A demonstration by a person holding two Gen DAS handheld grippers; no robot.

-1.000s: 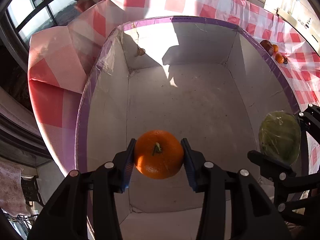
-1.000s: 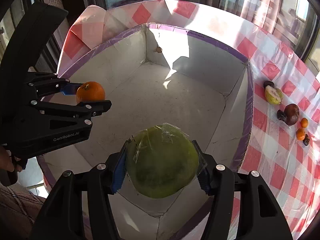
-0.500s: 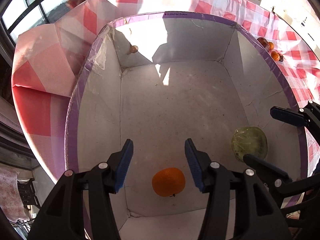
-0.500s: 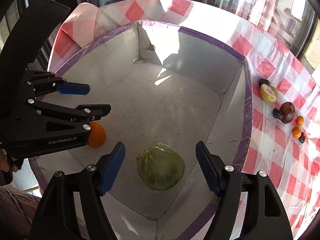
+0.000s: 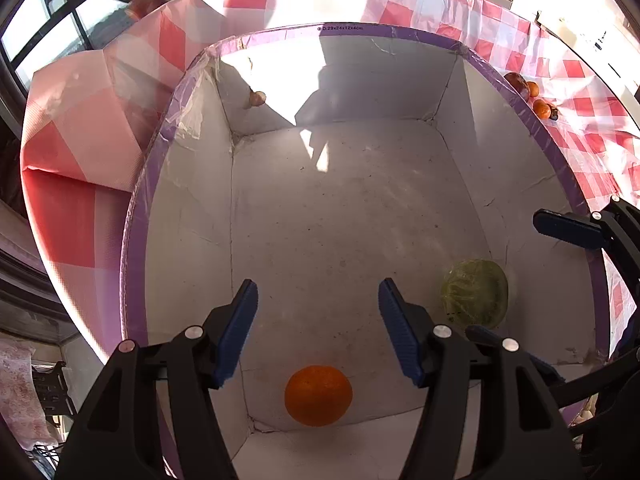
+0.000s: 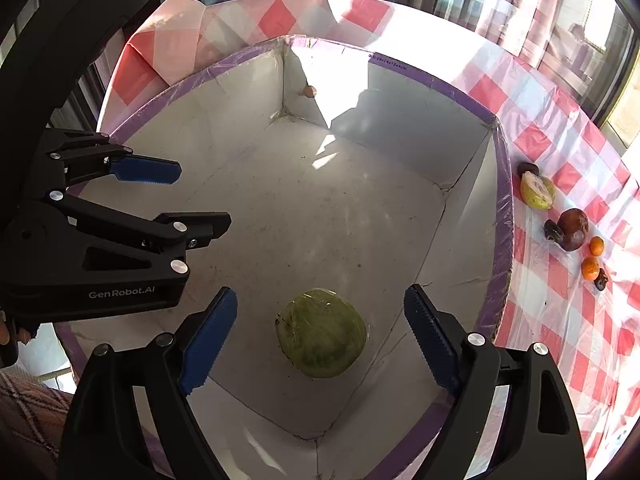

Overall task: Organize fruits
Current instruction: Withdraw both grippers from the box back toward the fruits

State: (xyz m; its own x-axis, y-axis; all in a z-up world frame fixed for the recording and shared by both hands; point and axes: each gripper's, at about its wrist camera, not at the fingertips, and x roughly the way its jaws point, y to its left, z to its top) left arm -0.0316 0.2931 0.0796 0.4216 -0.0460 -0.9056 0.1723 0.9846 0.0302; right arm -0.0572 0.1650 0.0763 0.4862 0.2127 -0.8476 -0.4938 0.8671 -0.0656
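A: We start at our left gripper (image 5: 318,330): its two black fingers with ribbed blue pads (image 5: 236,332) stand wide apart, holding nothing. Below and between them, on the floor of the white cardboard box with the purple taped rim (image 5: 136,240), lies the round orange citrus fruit (image 5: 318,395), close to the box's near wall and clear of both pads.

B: And our right gripper (image 6: 320,338) is spread just as wide, with nothing in it. The green round fruit wrapped in clear film (image 6: 321,333) sits on the box floor between and beneath its blue pads (image 6: 208,346), touching neither, near the box's right-hand wall.

A: From the left wrist view we see that same green fruit (image 5: 475,299) off to the right of the orange one, well apart from it, with the right gripper's blue pad showing above the box's right rim.

B: From the right wrist view our left gripper (image 6: 176,196) hangs over the left side of the box (image 6: 504,220), jaws parted; the orange fruit is hidden behind it there.

A: Further out, a small brownish lump (image 5: 257,98) sticks to the far wall near the back left corner.

B: Beyond the box's right rim, on the red-and-white checked tablecloth (image 6: 560,320), we see a cut yellow-green fruit half (image 6: 537,190), a dark red fruit (image 6: 573,228) and two small orange fruits (image 6: 590,269) set near one another.
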